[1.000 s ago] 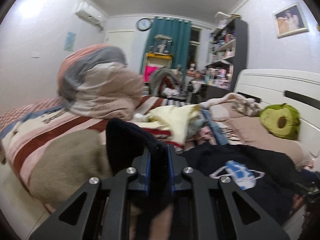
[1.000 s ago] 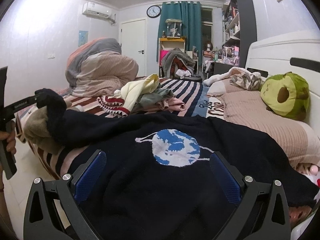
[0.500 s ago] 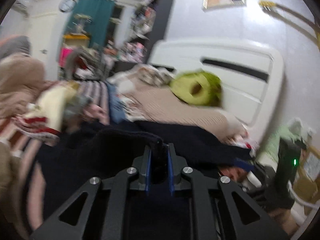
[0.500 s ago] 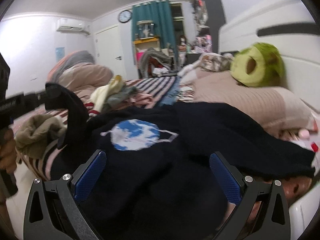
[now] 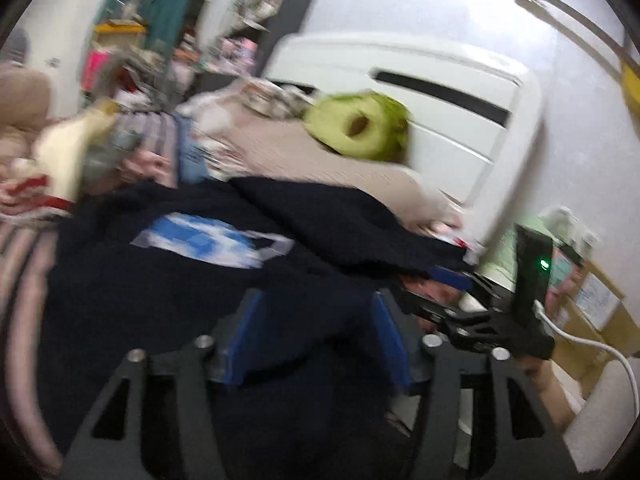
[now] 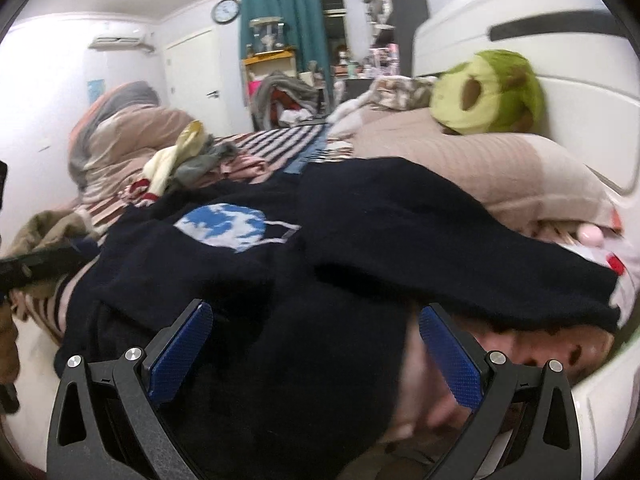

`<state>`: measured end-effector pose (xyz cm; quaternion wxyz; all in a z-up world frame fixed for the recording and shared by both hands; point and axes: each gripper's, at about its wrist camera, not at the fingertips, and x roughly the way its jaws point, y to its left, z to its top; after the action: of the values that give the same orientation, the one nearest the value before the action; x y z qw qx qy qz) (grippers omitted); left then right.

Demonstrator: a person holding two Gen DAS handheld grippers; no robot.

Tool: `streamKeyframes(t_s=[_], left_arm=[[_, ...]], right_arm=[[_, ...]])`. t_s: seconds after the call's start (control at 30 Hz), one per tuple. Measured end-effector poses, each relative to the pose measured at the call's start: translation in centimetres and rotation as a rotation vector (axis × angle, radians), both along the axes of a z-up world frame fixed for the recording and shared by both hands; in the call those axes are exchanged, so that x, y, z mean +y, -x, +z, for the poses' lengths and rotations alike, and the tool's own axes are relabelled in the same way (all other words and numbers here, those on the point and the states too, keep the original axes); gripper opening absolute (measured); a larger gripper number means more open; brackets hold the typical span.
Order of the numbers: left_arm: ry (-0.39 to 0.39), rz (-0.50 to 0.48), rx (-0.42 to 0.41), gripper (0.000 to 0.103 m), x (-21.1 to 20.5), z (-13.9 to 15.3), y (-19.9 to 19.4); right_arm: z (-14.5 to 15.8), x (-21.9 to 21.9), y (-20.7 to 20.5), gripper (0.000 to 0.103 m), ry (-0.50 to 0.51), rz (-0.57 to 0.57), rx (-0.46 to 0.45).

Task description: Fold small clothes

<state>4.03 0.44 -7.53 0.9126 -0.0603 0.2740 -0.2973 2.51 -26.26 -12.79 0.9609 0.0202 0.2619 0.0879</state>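
Left wrist view: left hand-held gripper (image 5: 316, 332), previously clamped, now parted over sweater (image 5: 160, 288).

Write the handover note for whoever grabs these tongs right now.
Left tongs: open, holding nothing, just above the dark sweater.
Right tongs: open, empty, low over the sweater's near edge.
Sweater: spread on the bed with the blue globe print facing up; one sleeve is folded across the body, toward the pillow.
Done: a first sleeve fold, by the look of it.
Left: the other side and the bottom-up fold, then the pile of small clothes further up the bed. The left view is blurred, so check the edges before gripping.
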Motion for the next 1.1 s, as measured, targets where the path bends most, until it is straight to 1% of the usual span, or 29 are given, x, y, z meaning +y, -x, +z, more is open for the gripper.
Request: streamKeyframes(t_s=[0.03, 0.07, 0.1, 0.13, 0.2, 0.27, 0.3, 0.33, 0.4, 0.43, 0.47, 0.5, 0.53, 0.57, 0.6, 0.67, 0.7, 0.77, 0.83, 0.9, 0.97, 1.1], left_arm=[[-0.023, 0.056, -0.011, 0.066, 0.9, 0.1, -0.6], [-0.058, 0.135, -0.023, 0.069, 2.1, 0.4, -0.6], [-0.086, 0.192, -0.031, 0.072, 2.9, 0.5, -0.8], [-0.116, 0.255, -0.036, 0.072, 3.8, 0.4, -0.9], [-0.156, 0.351, -0.035, 0.074, 5.4, 0.1, -1.3], [-0.169, 0.411, -0.027, 0.076, 6.6, -0.5, -1.4], [-0.171, 0.430, -0.021, 0.077, 7.1, -0.8, -1.6], [-0.170, 0.449, -0.013, 0.078, 7.8, -1.2, -1.6], [-0.172, 0.474, 0.001, 0.079, 8.5, -2.0, -2.0], [-0.174, 0.481, 0.008, 0.079, 8.5, -2.3, -2.3], [-0.177, 0.486, 0.016, 0.079, 8.5, -2.7, -2.6], [-0.178, 0.489, 0.024, 0.079, 8.6, -3.0, -2.8], [-0.178, 0.488, 0.029, 0.079, 8.9, -3.2, -2.8], [-0.179, 0.488, 0.034, 0.079, 9.0, -3.4, -3.0], [-0.180, 0.487, 0.037, 0.079, 9.0, -3.5, -3.0], [-0.185, 0.486, 0.037, 0.079, 8.8, -3.5, -3.0], [-0.188, 0.486, 0.034, 0.079, 8.7, -3.4, -2.9], [-0.196, 0.489, 0.025, 0.079, 8.3, -3.1, -2.7], [-0.202, 0.485, 0.019, 0.079, 7.9, -2.8, -2.5], [-0.211, 0.479, 0.011, 0.079, 7.3, -2.4, -2.3], [-0.223, 0.472, 0.000, 0.080, 6.5, -1.9, -2.1], [-0.251, 0.459, -0.019, 0.083, 4.9, -1.2, -1.8]], right_arm=[[0.2, 0.7, -0.2, 0.102, 0.002, 0.023, -0.004], [0.4, 1.4, -0.6, 0.102, 0.000, 0.043, -0.008], [0.5, 2.0, -1.0, 0.102, -0.005, 0.069, -0.009], [0.6, 2.7, -1.5, 0.102, -0.010, 0.093, -0.009], [0.5, 4.0, -2.8, 0.102, -0.013, 0.140, 0.000], [-0.1, 5.5, -4.8, 0.102, 0.010, 0.175, 0.051], [-0.7, 6.1, -5.8, 0.102, 0.021, 0.181, 0.094], [-1.6, 6.8, -7.1, 0.102, 0.026, 0.188, 0.160], [-3.0, 7.5, -8.3, 0.099, 0.016, 0.192, 0.232], [-3.4, 7.6, -8.4, 0.091, 0.020, 0.184, 0.234], [-3.6, 7.8, -8.2, 0.075, 0.049, 0.164, 0.215], [-3.6, 8.0, -8.0, 0.063, 0.078, 0.148, 0.195], [-3.4, 8.1, -7.7, 0.038, 0.113, 0.132, 0.173], [-3.2, 7.9, -7.4, 0.023, 0.131, 0.115, 0.153], [-2.9, 7.7, -7.3, 0.011, 0.124, 0.115, 0.144], [-2.1, 6.5, -7.1, 0.008, 0.043, 0.141, 0.126], [-1.6, 5.8, -6.7, 0.008, 0.012, 0.133, 0.112], [-0.7, 5.2, -6.1, 0.007, 0.013, 0.101, 0.077], [0.4, 4.3, -5.0, 0.007, 0.030, 0.056, 0.031], [1.2, 3.3, -4.0, 0.007, 0.055, 0.007, 0.006], [1.5, 1.7, -3.1, 0.007, 0.050, -0.015, 0.021], [0.3, -1.0, -1.5, 0.007, -0.007, -0.016, 0.112]])
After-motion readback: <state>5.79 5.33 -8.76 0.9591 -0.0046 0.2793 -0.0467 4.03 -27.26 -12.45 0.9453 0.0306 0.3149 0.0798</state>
